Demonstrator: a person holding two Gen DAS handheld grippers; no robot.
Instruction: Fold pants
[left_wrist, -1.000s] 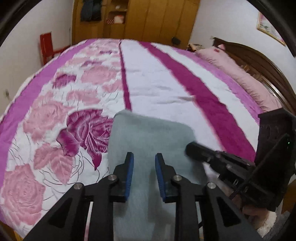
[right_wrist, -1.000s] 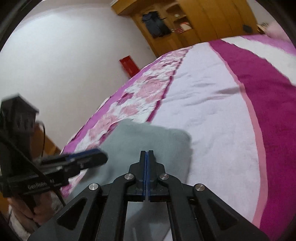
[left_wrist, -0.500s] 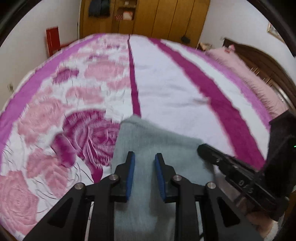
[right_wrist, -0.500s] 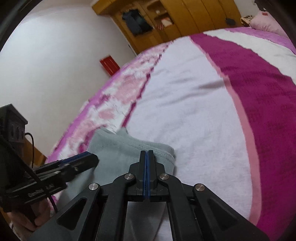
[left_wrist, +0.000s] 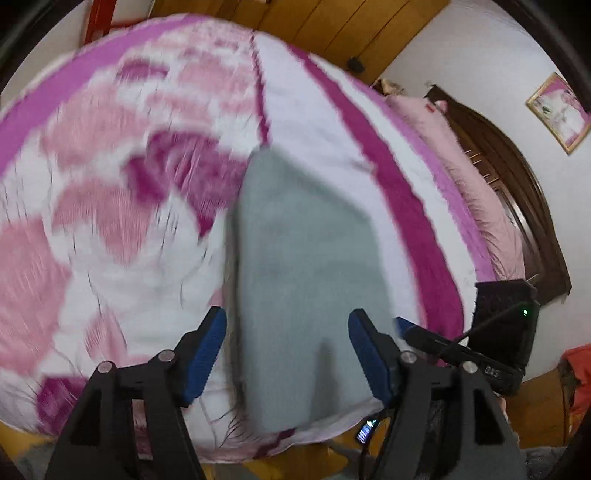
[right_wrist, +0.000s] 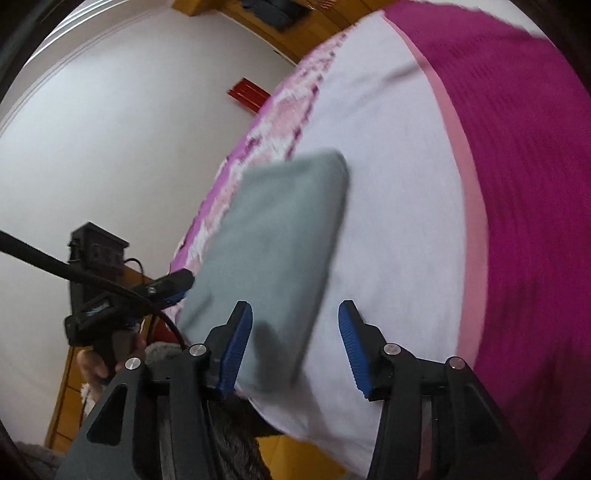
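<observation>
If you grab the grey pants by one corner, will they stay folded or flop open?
Probably flop open: the grey pants look like soft fleecy cloth with rounded edges, lying loose on the bedspread. They seem light, so a push would likely bunch or slide them. Both grippers are open, holding nothing.

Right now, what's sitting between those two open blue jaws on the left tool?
In the left wrist view, the grey folded pants on the bed fill the gap between the left gripper's open jaws; neither jaw visibly touches them.
</observation>
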